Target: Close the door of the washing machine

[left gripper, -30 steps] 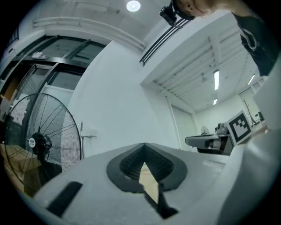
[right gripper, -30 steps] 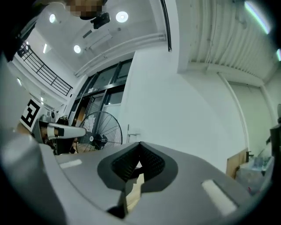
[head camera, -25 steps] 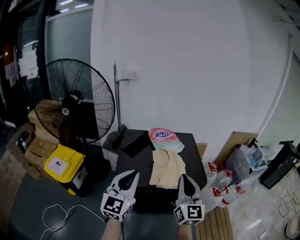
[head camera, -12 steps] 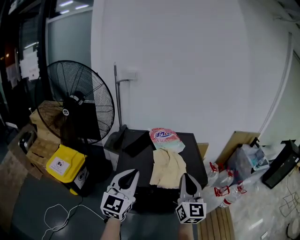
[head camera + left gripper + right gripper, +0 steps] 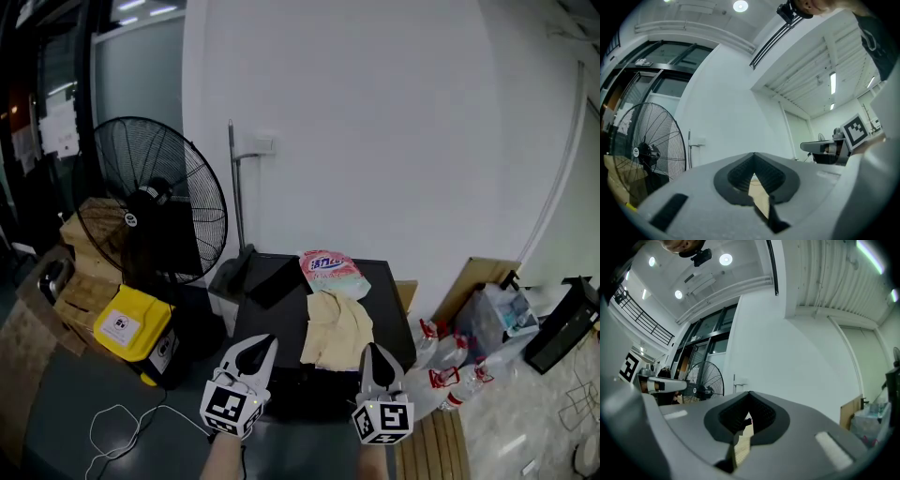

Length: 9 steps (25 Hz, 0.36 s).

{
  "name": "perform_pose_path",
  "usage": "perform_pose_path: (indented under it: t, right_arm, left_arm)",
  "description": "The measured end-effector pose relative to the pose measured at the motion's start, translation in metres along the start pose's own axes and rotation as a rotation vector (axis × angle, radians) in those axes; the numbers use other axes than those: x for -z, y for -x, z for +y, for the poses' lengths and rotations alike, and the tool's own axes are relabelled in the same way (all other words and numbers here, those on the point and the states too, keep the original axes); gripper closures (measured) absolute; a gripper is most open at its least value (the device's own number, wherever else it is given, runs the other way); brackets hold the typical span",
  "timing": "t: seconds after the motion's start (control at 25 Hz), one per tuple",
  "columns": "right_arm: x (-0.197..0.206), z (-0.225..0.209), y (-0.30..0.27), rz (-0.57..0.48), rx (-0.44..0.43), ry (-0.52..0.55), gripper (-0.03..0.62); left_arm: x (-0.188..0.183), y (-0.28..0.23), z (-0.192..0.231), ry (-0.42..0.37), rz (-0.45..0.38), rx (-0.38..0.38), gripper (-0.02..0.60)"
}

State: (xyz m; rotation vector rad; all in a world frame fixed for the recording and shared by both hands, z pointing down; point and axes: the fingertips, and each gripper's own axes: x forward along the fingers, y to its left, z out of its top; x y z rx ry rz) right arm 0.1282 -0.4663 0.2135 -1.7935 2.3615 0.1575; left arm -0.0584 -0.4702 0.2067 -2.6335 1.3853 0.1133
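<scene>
The washer [image 5: 268, 324] stands against the white wall, straight ahead of you. Only its dark top shows; the door cannot be made out. A cloth [image 5: 336, 328] and a bag [image 5: 330, 270] lie on that top. Your left gripper [image 5: 260, 345] and right gripper [image 5: 373, 351] hover at its near edge, jaws together, empty. A fan [image 5: 155, 202] stands left.

Matt dark washing machine top [image 5: 385, 292], soft beige cloth [image 5: 336, 330], glossy plastic detergent pouch [image 5: 330, 269], wire-metal fan [image 5: 159, 197]
</scene>
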Motion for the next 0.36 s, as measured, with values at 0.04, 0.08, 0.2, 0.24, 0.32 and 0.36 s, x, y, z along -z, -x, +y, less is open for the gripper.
perform_pose_path:
  t: [0.04,0.08,0.2,0.24,0.32,0.36]
  right_arm:
    - [-0.001,0.001,0.001,-0.002,-0.001,0.000,0.583]
    - [-0.002,0.001,0.001,-0.003,-0.001,0.000,0.583]
    - [-0.001,0.004,0.003,-0.004,-0.002,-0.002,0.583]
    - [-0.001,0.005,0.004,-0.004,-0.002,-0.001,0.583]
    - [-0.001,0.006,0.006,-0.004,-0.005,0.000,0.583]
    - [-0.002,0.007,0.007,-0.004,-0.006,0.001,0.583]
  left_arm:
    - [-0.001,0.001,0.000,-0.001,0.000,0.000,0.583]
    - [-0.001,0.002,0.000,-0.003,0.001,0.000,0.583]
    - [-0.001,0.006,0.000,-0.003,0.000,-0.002,0.583]
    - [-0.001,0.007,0.000,-0.003,-0.001,-0.003,0.583]
    - [-0.001,0.010,-0.001,-0.004,-0.001,-0.005,0.583]
    - [-0.002,0.011,-0.001,-0.005,-0.001,-0.006,0.583]
